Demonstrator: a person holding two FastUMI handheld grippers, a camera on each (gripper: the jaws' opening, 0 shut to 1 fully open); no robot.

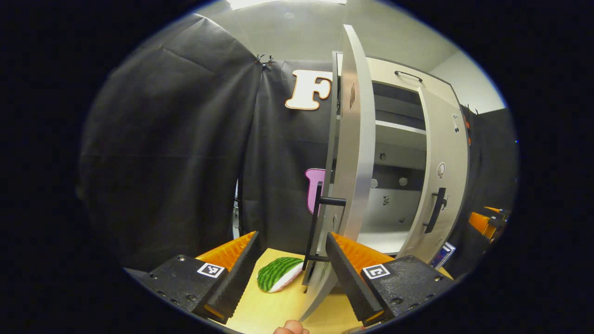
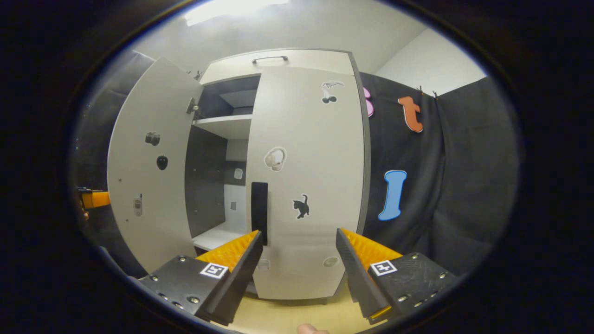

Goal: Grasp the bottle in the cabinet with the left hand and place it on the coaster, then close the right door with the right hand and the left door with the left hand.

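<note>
- While I watch from the left gripper view, my left gripper (image 1: pixel 290 253) hangs with its jaws spread, gripping nothing, just before the left door (image 1: pixel 355 153), which stands ajar, edge-on, its black handle (image 1: pixel 318 222) between my fingers.
- A watermelon-patterned coaster (image 1: pixel 279 273) lies on the yellow table (image 1: pixel 274 311) beside that door; I see no bottle on it.
- In the right gripper view, my right gripper (image 2: pixel 299 253) is spread wide, empty, facing the right door (image 2: pixel 308 185), which looks closed or nearly so.
</note>
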